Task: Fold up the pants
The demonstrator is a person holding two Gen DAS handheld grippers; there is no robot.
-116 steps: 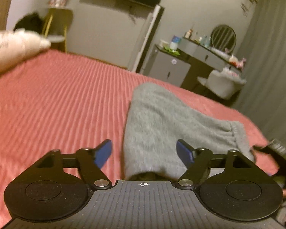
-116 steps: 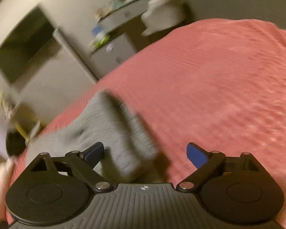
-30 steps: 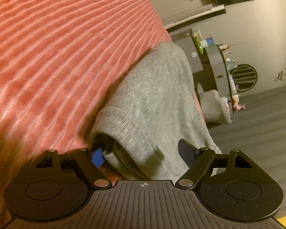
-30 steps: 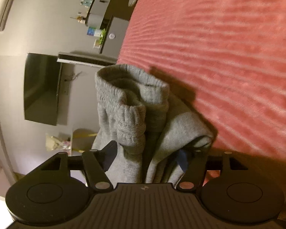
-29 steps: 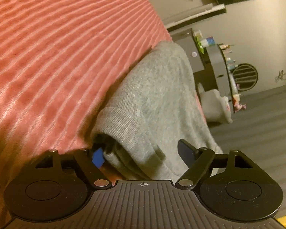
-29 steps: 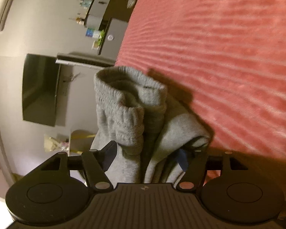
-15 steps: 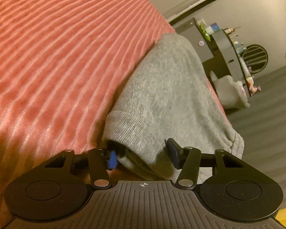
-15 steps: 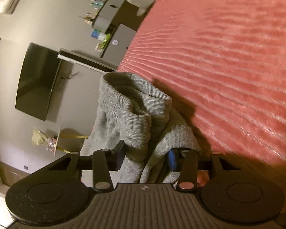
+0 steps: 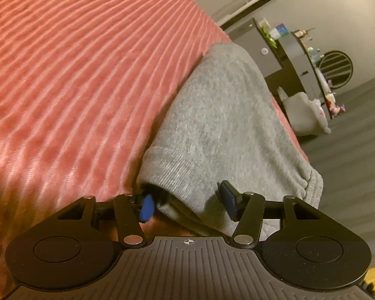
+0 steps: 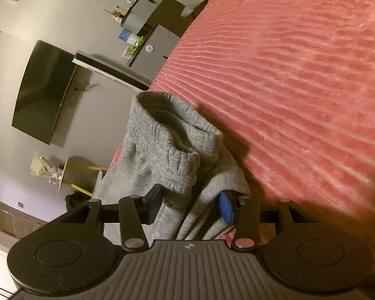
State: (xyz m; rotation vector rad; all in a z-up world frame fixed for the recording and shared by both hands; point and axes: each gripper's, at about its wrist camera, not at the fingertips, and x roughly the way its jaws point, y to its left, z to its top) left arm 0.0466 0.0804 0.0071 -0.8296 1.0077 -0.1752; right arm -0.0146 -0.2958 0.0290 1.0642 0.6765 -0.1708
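The grey knit pants [image 9: 222, 115] lie folded on the red ribbed bedspread [image 9: 75, 70]. My left gripper [image 9: 187, 201] is closed onto the ribbed leg cuff end of the pants, with the cloth bunched between its blue pads. In the right wrist view the pants [image 10: 167, 150] show their elastic waistband, standing up in a fold. My right gripper [image 10: 191, 206] is closed onto the waistband end, grey layers pinched between its pads. The bedspread [image 10: 300, 87] stretches to the right.
Past the bed's far edge stand a grey cabinet with small bottles [image 9: 277, 45], a round mirror [image 9: 336, 68] and a pale chair [image 9: 305, 115]. A wall television [image 10: 42, 90] and a small round side table [image 10: 75, 172] show in the right wrist view.
Both grippers have narrowed from wide open to pinching the pants: the left on the cuff end, the right on the waistband end. Both views have tilted slightly.
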